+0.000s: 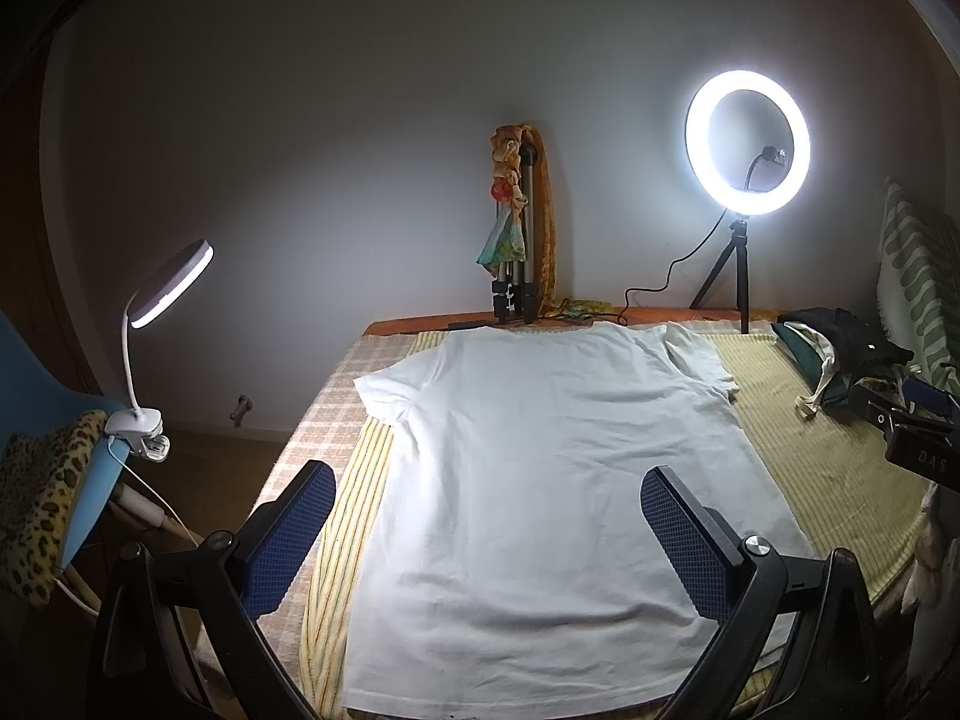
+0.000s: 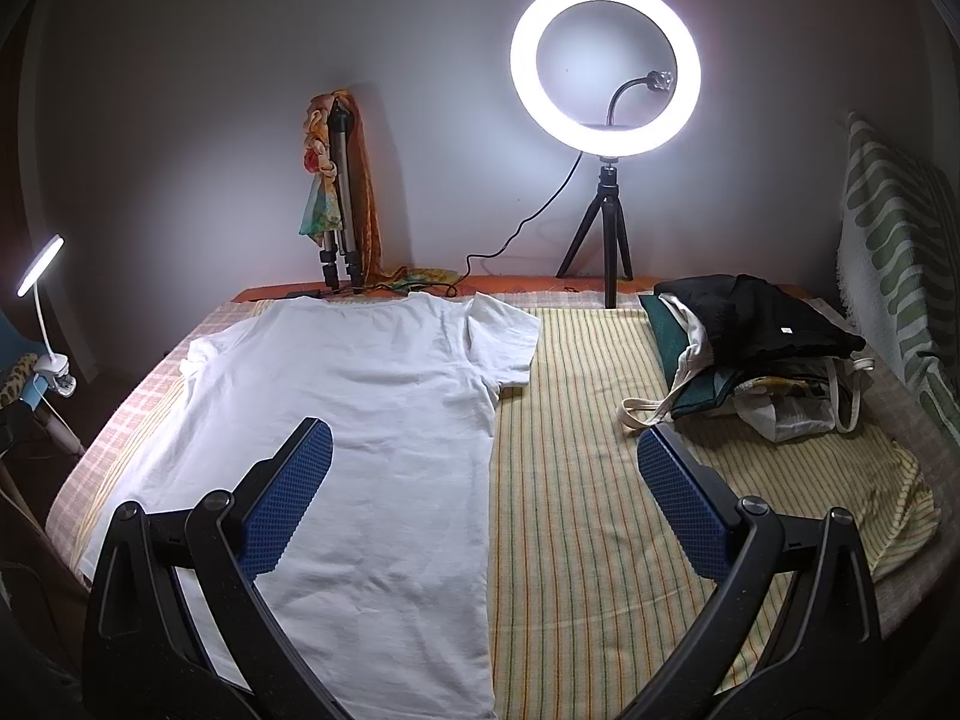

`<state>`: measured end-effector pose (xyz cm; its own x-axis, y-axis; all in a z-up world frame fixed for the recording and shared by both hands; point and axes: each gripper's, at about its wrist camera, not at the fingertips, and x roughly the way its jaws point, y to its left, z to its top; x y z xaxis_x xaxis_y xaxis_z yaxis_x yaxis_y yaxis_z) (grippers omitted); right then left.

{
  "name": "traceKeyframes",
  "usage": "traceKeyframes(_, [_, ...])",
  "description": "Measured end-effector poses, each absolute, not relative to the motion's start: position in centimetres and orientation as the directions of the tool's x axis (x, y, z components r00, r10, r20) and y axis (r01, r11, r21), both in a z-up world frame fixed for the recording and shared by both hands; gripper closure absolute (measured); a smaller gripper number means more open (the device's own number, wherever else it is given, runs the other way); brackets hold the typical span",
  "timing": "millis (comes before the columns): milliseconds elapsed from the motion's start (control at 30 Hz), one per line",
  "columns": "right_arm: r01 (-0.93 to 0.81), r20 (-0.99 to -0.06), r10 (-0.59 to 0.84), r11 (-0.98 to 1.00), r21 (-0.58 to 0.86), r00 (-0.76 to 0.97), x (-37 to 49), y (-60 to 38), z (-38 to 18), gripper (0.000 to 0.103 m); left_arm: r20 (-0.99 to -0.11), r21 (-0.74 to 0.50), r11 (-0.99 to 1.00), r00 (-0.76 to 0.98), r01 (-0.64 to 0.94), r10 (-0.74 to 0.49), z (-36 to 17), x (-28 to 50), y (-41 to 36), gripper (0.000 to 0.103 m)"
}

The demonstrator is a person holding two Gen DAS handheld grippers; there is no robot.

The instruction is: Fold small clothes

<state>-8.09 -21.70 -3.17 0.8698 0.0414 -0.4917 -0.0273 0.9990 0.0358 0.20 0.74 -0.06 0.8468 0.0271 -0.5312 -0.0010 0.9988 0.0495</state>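
A white T-shirt [image 1: 540, 456] lies spread flat on a yellow striped cloth [image 1: 828, 450], collar toward the far wall and hem toward me. My left gripper [image 1: 489, 480] hovers open above the shirt's lower half, nothing between its blue pads. In the right wrist view the same T-shirt [image 2: 360, 420] fills the left half of the striped cloth [image 2: 588, 480]. My right gripper [image 2: 483, 444] stands open over the shirt's right edge and the bare cloth, holding nothing. The right gripper's black body [image 1: 912, 426] shows at the right edge of the left wrist view.
A lit ring light [image 2: 605, 66] on a small tripod stands at the back, its cable trailing left. A folded tripod with scarves [image 2: 339, 198] leans on the wall. A pile of dark clothes and bags [image 2: 762, 348] sits at the right. A clip lamp [image 1: 168, 288] shines at the left.
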Motion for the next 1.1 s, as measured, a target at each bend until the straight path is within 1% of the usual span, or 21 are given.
traceKeyframes(167, [-0.05, -0.492, 0.07, 0.997, 0.053, 0.868, -7.7, -21.2, -3.0, 0.0, -0.528, 0.052, 0.999, 0.848, -0.01, 0.036, -0.2, 0.0, 1.2, 0.0])
traceKeyframes(467, [-0.159, -0.54, 0.203, 0.979, 0.128, 0.817, -5.0, -18.0, -3.1, 0.0, -0.56, 0.021, 0.998, 0.826, -0.064, 0.065, -1.8, -0.6, 4.6, 0.001])
traceKeyframes(567, [-0.212, -0.538, 0.251, 0.968, 0.134, 0.805, -4.3, -16.9, -2.8, 0.0, -0.558, 0.001, 0.997, 0.828, -0.078, 0.065, -2.7, -2.0, 6.0, 0.006])
traceKeyframes(700, [-0.28, -0.535, 0.28, 0.956, 0.084, 0.797, -3.4, -15.0, -1.7, 0.0, -0.565, -0.074, 0.993, 0.824, -0.095, 0.036, -3.9, -4.2, 7.9, 0.01])
traceKeyframes(800, [-0.344, -0.555, 0.329, 0.935, 0.081, 0.764, -1.9, -13.6, -0.4, 0.0, -0.587, -0.101, 0.986, 0.808, -0.132, 0.048, -5.0, -5.4, 9.1, 0.019])
traceKeyframes(867, [-0.367, -0.547, 0.356, 0.925, 0.095, 0.757, -0.6, -12.6, 0.4, 0.0, -0.613, -0.117, 0.981, 0.788, -0.153, 0.049, -6.0, -5.8, 9.9, 0.033])
traceKeyframes(967, [-0.396, -0.539, 0.396, 0.91, 0.123, 0.743, 1.4, -11.2, 1.3, 0.0, -0.651, -0.178, 0.968, 0.759, -0.176, 0.018, -7.5, -6.2, 11.3, 0.046])
traceKeyframes(1000, [-0.403, -0.539, 0.404, 0.906, 0.126, 0.739, 2.0, -10.7, 1.4, 0.002, -0.663, -0.194, 0.964, 0.749, -0.182, 0.008, -8.0, -6.4, 11.8, 0.048])
traceKeyframes(1033, [-0.416, -0.541, 0.417, 0.9, 0.131, 0.731, 2.8, -9.8, 1.6, 0.004, -0.675, -0.203, 0.961, 0.738, -0.189, 0.003, -8.6, -6.5, 12.1, 0.052])
traceKeyframes(1100, [-0.44, -0.551, 0.44, 0.887, 0.142, 0.709, 4.1, -8.5, 1.6, 0.012, -0.691, -0.21, 0.957, 0.723, -0.2, 0.0, -9.5, -6.6, 12.5, 0.055])
